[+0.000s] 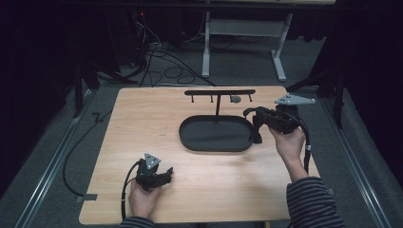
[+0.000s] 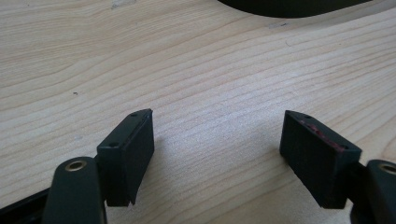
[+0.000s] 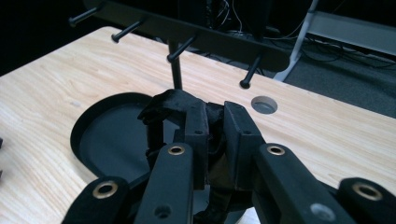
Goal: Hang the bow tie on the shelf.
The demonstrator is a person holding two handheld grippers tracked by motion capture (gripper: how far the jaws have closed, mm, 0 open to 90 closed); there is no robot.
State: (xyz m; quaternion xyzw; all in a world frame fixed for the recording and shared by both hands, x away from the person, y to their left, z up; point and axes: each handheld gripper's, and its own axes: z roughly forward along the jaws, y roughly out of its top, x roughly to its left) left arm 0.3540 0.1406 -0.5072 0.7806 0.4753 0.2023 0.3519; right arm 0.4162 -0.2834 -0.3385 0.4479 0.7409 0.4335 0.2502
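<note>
A black stand rises at the table's middle: an oval tray [image 1: 209, 142] with a thin post and a top bar [image 1: 219, 92] carrying several pegs. My right gripper [image 1: 254, 118] hovers at the tray's right end, shut on a black lumpy object [image 1: 257, 137] that hangs down to the tray's rim. In the right gripper view the jaws [image 3: 215, 119] pinch that object [image 3: 170, 102] above the tray [image 3: 107, 135], below the bar [image 3: 196, 37]. My left gripper [image 1: 167, 174] rests low at the front left, open, with nothing but bare wood between its jaws [image 2: 217, 135].
A round cable hole [image 1: 235, 99] sits in the wooden table behind the stand, also seen in the right gripper view [image 3: 264, 104]. The tray's edge [image 2: 289, 7] shows far ahead of the left gripper. Cables and a desk frame [image 1: 242, 42] lie on the floor beyond.
</note>
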